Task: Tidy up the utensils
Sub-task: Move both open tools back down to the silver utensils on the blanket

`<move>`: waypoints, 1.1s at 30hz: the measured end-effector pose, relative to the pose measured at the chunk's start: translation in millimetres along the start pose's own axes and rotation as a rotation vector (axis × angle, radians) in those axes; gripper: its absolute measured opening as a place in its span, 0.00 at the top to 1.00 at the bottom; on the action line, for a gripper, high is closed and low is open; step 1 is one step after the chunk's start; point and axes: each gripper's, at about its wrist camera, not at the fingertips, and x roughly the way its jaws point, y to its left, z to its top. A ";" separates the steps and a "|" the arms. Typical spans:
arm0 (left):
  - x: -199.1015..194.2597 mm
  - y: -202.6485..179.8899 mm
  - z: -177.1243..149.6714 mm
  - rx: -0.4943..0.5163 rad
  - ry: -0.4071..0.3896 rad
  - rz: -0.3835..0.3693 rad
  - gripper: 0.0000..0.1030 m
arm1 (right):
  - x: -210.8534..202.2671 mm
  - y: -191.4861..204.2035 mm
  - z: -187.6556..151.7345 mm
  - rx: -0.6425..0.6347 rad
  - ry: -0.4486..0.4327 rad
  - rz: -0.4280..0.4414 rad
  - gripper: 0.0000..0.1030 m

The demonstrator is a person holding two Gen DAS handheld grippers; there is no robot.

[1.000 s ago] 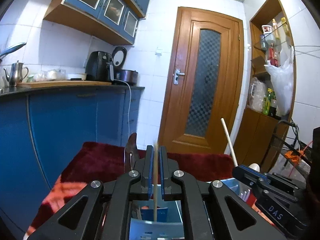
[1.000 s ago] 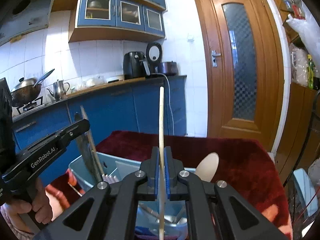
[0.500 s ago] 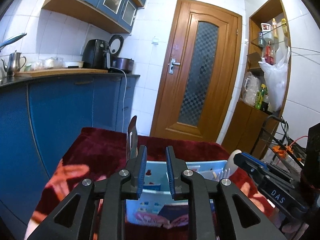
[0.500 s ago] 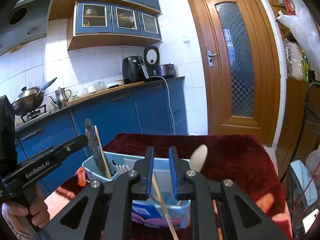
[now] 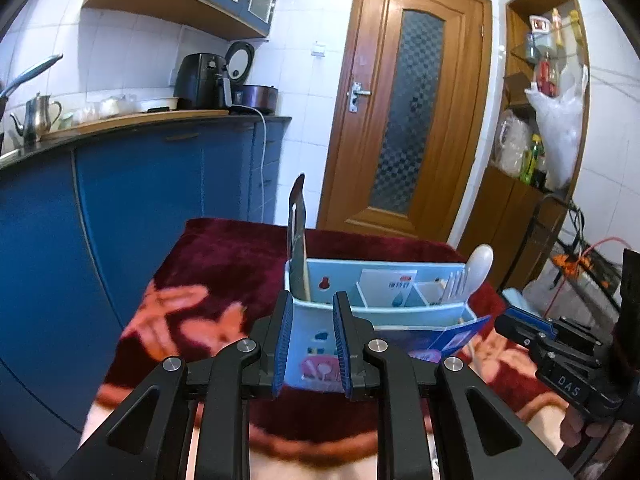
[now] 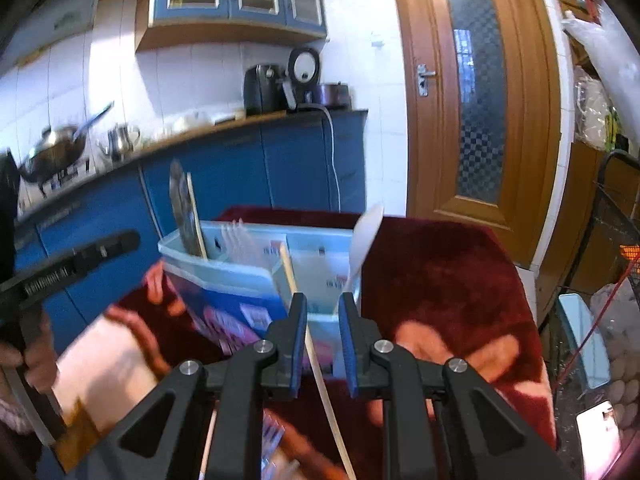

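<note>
Chopstick [image 6: 316, 344] between parted right hand-held gripper [image 6: 323, 344] fingers

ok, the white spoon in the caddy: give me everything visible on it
The white spoon looks like smooth matte plastic, with an oval bowl. It stands bowl-up, tilted, its lower handle hidden inside an end compartment of the light blue utensil caddy. From the left wrist, white plastic forks stand right beside it; whether they touch cannot be told. The caddy sits on a dark red cloth. Neither gripper touches the spoon: left gripper and right gripper are both open.
</note>
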 end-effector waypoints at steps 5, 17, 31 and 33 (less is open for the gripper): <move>4.0 2.4 -7.9 0.003 0.035 0.005 0.80 | 9.2 4.9 -11.6 -0.056 0.056 -0.017 0.82; 17.5 14.2 -18.6 -0.022 0.075 0.027 0.80 | 35.4 17.0 -13.5 -0.162 0.181 -0.039 0.84; 27.1 18.8 -23.8 -0.040 0.093 0.010 0.80 | 10.1 -12.1 -2.8 -0.036 0.101 -0.037 0.94; 27.1 18.9 -23.9 -0.043 0.093 0.012 0.80 | 0.7 -15.1 5.2 -0.013 0.040 -0.041 0.94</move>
